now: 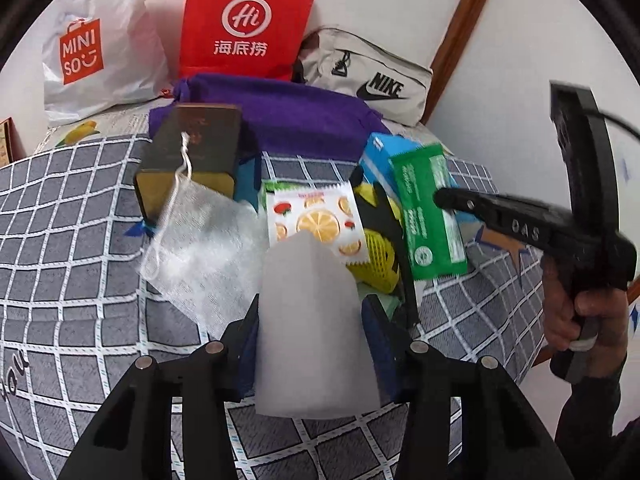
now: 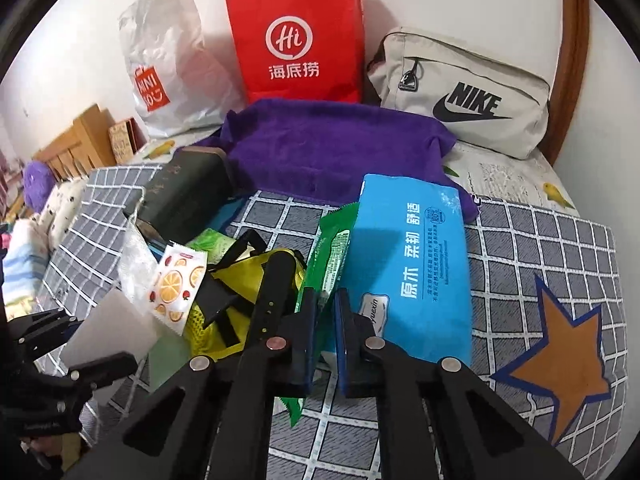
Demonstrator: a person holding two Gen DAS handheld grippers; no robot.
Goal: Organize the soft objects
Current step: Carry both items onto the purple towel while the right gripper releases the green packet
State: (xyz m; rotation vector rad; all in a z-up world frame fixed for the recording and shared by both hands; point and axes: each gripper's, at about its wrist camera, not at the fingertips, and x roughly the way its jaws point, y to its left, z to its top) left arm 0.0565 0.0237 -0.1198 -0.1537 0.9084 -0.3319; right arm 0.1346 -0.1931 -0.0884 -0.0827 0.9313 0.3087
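Observation:
My left gripper [image 1: 312,344] is shut on a white foam sheet [image 1: 312,320] that stands up between its blue pads, above the grey checked bedcover. My right gripper [image 2: 322,336] is shut on a green wipes packet [image 2: 332,256], lifted at an angle; it also shows in the left wrist view [image 1: 430,208]. Beside it lies a blue tissue pack [image 2: 412,264]. A fruit-print sachet [image 1: 320,220], a yellow mesh bag with black straps [image 1: 378,248], a white gauze drawstring pouch [image 1: 196,240] and a purple towel [image 2: 332,148] lie in the pile.
A dark box [image 1: 192,152] leans at the pile's left. A white Miniso bag [image 1: 96,44], a red paper bag [image 1: 244,20] and a beige Nike pouch [image 2: 464,96] stand against the back wall. A star patch [image 2: 560,356] marks the cover at right.

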